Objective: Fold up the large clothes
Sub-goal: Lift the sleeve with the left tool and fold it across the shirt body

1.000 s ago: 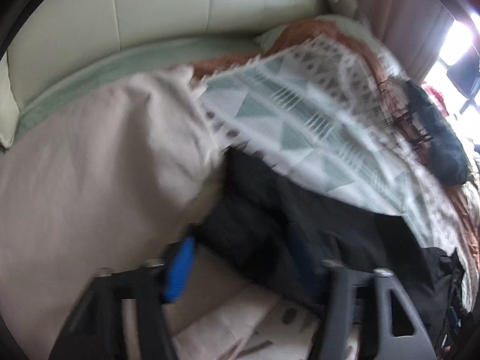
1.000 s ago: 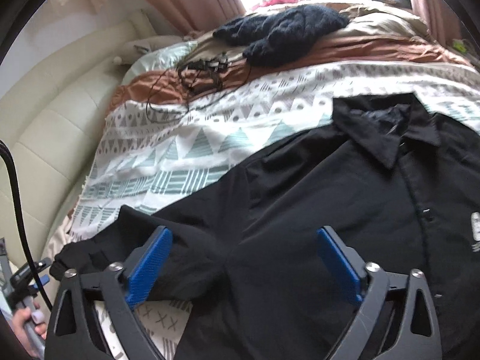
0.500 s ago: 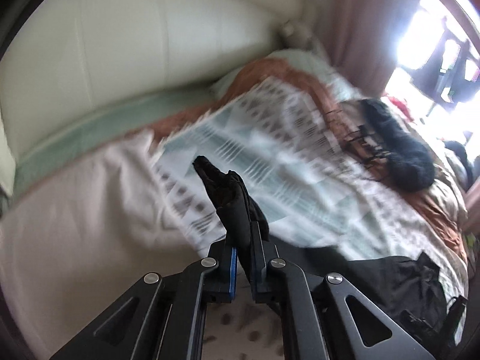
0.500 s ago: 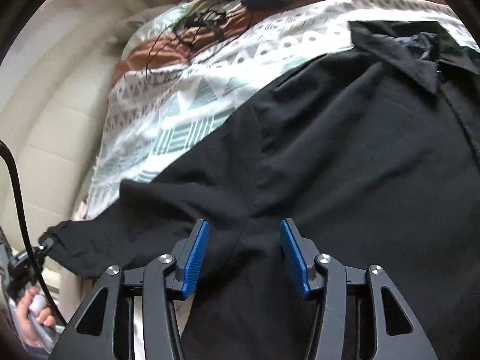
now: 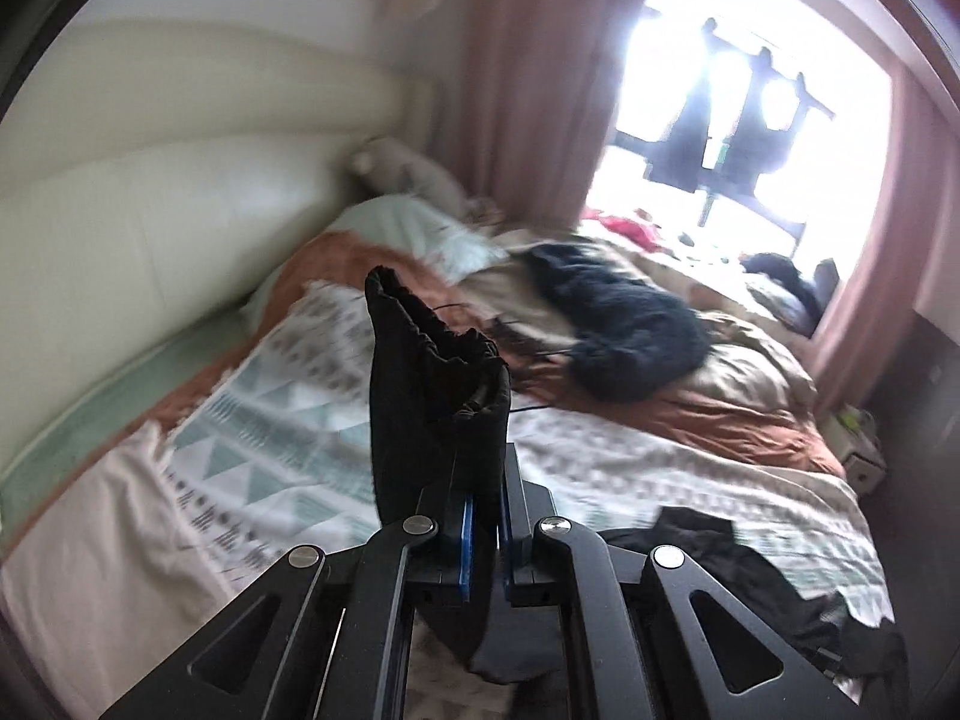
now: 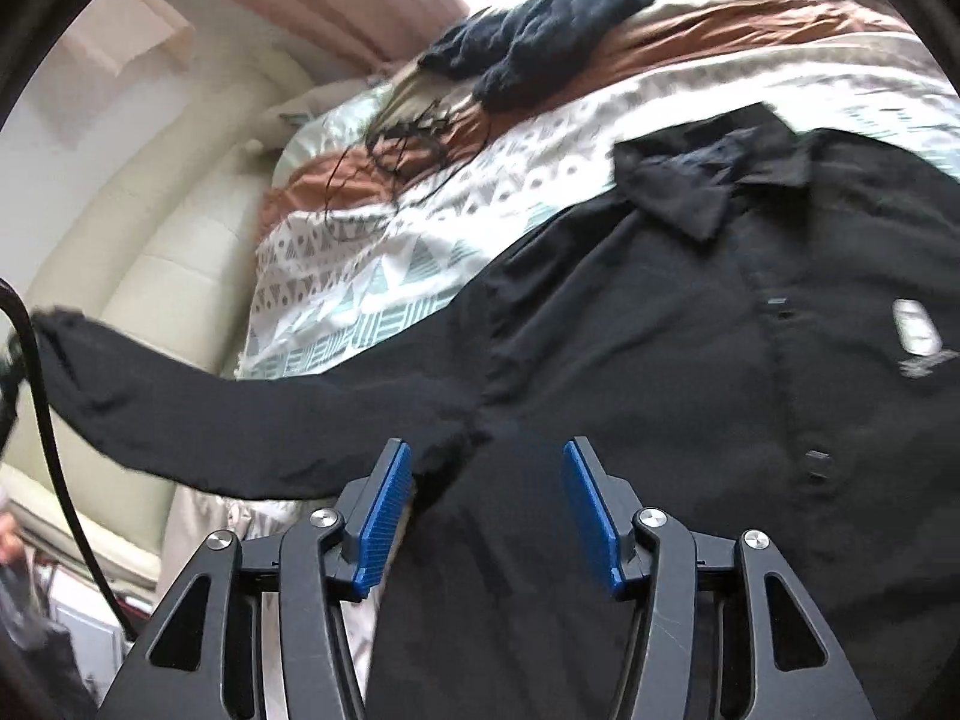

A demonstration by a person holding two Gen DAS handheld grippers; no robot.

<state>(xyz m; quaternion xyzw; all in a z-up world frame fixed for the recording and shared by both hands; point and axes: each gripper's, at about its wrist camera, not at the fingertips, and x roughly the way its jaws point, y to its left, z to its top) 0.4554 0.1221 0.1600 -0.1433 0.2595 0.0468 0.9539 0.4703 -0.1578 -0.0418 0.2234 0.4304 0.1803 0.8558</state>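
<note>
A black button-up shirt lies face up on the patterned bedspread, collar toward the far side. My left gripper is shut on the cuff of the shirt's sleeve and holds it up off the bed. In the right wrist view that sleeve stretches out to the left, lifted. My right gripper is partly open, its blue pads on either side of the shirt's armpit area, low over the cloth. The rest of the shirt shows in the left wrist view at the lower right.
A dark knitted garment and a tangle of black cable lie farther up the bed. A cream padded headboard runs along the left. Pink curtains and a bright window stand beyond.
My left gripper closed on the sleeve cuff and lifted it up and away from the bed. My right gripper narrowed and moved down to the shirt's armpit.
</note>
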